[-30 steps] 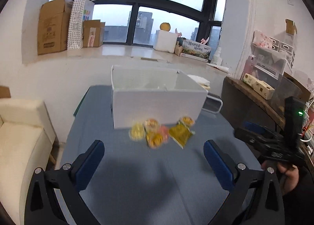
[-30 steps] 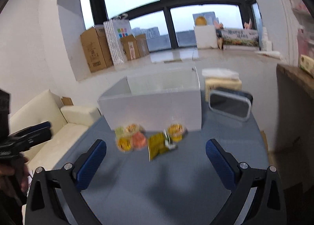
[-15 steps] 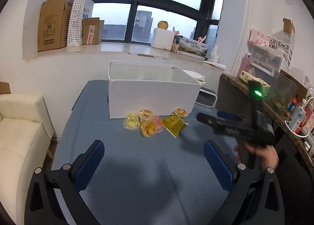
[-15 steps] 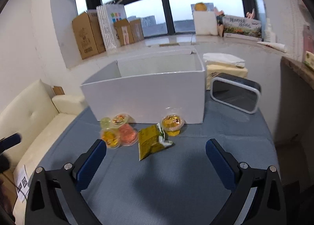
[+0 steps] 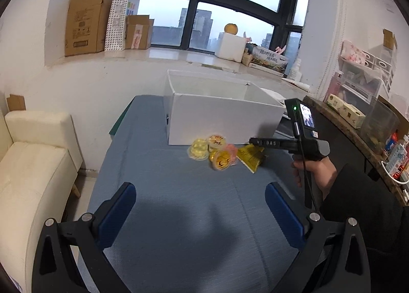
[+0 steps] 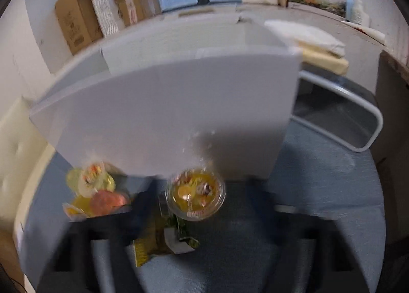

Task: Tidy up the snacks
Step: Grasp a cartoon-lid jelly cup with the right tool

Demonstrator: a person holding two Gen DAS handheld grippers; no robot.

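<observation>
A white open box (image 5: 219,116) stands on the blue table (image 5: 179,216). In front of it lie several jelly cups (image 5: 209,148) and a yellow snack packet (image 5: 251,156). My left gripper (image 5: 199,206) is open and empty, well short of the snacks. My right gripper (image 6: 196,206) is blurred but its fingers stand apart, either side of a clear jelly cup (image 6: 195,194) next to the box wall (image 6: 179,114). The yellow packet (image 6: 158,242) lies just below it. More cups (image 6: 94,193) lie to the left. The right gripper also shows in the left wrist view (image 5: 255,141).
A white-framed grey tray (image 6: 340,121) sits right of the box. A cream sofa (image 5: 28,165) stands left of the table. Cardboard boxes (image 5: 87,22) line the windowsill. A wooden shelf (image 5: 358,124) with items runs along the right.
My right gripper has moved forward and down to the snacks, close to the jelly cup by the box. My left gripper has stayed about where it was.
</observation>
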